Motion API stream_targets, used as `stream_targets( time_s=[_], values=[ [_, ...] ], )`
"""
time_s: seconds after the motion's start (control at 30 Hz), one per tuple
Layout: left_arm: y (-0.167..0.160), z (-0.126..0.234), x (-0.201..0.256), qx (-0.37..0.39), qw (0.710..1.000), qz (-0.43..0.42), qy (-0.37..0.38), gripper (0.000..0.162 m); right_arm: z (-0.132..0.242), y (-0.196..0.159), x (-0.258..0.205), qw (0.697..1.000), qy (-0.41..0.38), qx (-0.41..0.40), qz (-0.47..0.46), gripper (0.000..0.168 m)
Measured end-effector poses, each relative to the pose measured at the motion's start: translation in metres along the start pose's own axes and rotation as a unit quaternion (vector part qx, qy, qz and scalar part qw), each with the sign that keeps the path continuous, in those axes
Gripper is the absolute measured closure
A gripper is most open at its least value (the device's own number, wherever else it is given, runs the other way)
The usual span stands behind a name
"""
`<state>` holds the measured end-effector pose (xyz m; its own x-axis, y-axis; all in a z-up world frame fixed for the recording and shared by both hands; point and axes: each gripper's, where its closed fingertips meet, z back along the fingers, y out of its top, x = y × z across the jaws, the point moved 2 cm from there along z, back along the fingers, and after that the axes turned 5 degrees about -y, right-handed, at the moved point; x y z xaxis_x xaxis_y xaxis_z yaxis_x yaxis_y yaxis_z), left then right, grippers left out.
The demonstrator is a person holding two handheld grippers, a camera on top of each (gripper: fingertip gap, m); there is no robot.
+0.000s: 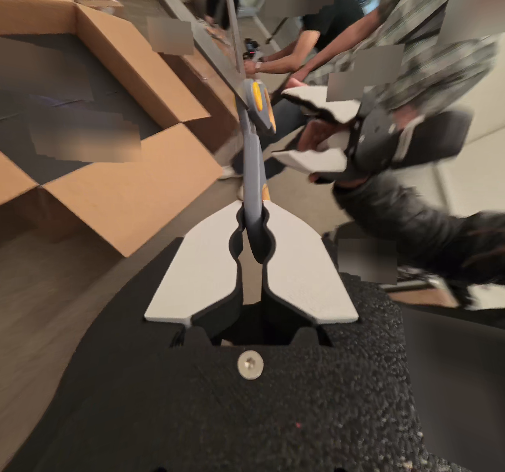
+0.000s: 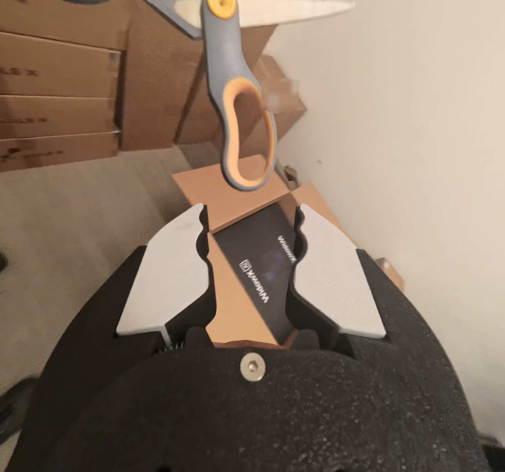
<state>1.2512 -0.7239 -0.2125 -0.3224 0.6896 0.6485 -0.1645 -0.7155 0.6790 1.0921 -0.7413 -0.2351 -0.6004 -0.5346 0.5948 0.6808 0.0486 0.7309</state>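
My left gripper [image 1: 252,207] is shut on one grey handle of a pair of grey and yellow scissors [image 1: 252,163], which points away from it. In the right wrist view the scissors [image 2: 222,49] hang in the air with the blades spread, and the free handle loop [image 2: 248,136] hangs just above and ahead of my right gripper [image 2: 251,210]. That gripper is open and empty. It also shows in the left wrist view [image 1: 281,124], to the right of the scissors. Below lies an open cardboard box [image 2: 218,194] with a flat black box [image 2: 262,267] inside.
The open box [image 1: 123,199] with spread flaps lies left of the scissors on the carpet. Stacked cardboard boxes [image 2: 68,76] stand behind, and a pale wall [image 2: 396,131] is on the right. People's arms [image 1: 300,60] reach in farther back. About 15 cm separates my left fingertips from my right.
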Motion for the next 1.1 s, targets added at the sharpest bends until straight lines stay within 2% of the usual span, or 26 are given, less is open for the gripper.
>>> stream_targets(
  time_s=[0.1,0.2,0.3,0.37,0.4,0.47,0.57,0.6,0.73,0.8,0.87,0.93,1.03,1.1],
  values=[
    [0.014,0.028,-0.018,-0.009,0.998,0.043,-0.043,0.154,-0.03,0.033,-0.01,0.995,-0.082,-0.007,0.054,0.105],
    [0.026,0.054,-0.029,-0.035,0.997,0.043,-0.052,0.154,-0.054,0.069,-0.011,0.979,-0.176,0.008,0.105,0.109],
    [0.04,0.076,-0.031,-0.052,0.995,0.043,-0.074,0.154,-0.069,0.103,-0.016,0.96,-0.245,0.025,0.137,0.128],
    [0.048,0.089,-0.034,-0.055,0.995,0.039,-0.079,0.154,-0.078,0.121,-0.024,0.952,-0.262,0.035,0.151,0.151],
    [0.051,0.095,-0.037,-0.058,0.994,0.038,-0.079,0.154,-0.082,0.127,-0.026,0.951,-0.267,0.036,0.152,0.156],
    [0.057,0.104,-0.042,-0.058,0.995,0.032,-0.078,0.154,-0.089,0.136,-0.027,0.951,-0.27,0.029,0.149,0.156],
    [0.069,0.111,-0.055,-0.039,0.998,0.004,-0.049,0.152,-0.098,0.143,-0.025,0.959,-0.249,0.018,0.136,0.157],
    [0.073,0.113,-0.063,-0.034,0.999,-0.019,-0.024,0.146,-0.102,0.142,-0.025,0.964,-0.234,0.004,0.13,0.157],
    [0.084,0.118,-0.093,-0.033,0.987,-0.139,0.08,0.109,-0.117,0.13,-0.03,0.981,-0.151,-0.052,0.114,0.157],
    [0.084,0.117,-0.102,-0.033,0.975,-0.188,0.112,0.084,-0.124,0.122,-0.032,0.986,-0.106,-0.085,0.101,0.156],
    [0.08,0.113,-0.109,-0.041,0.958,-0.243,0.15,0.075,-0.13,0.112,-0.033,0.983,-0.071,-0.124,0.112,0.157],
    [0.075,0.107,-0.113,-0.044,0.937,-0.295,0.182,0.073,-0.137,0.102,-0.033,0.978,-0.043,-0.157,0.128,0.157],
    [0.055,0.087,-0.123,-0.075,0.918,-0.327,0.211,0.078,-0.147,0.09,-0.039,0.971,0.01,-0.199,0.133,0.157],
    [0.038,0.072,-0.14,-0.109,0.887,-0.365,0.26,0.087,-0.152,0.083,-0.047,0.964,0.052,-0.225,0.131,0.157]
  ],
)
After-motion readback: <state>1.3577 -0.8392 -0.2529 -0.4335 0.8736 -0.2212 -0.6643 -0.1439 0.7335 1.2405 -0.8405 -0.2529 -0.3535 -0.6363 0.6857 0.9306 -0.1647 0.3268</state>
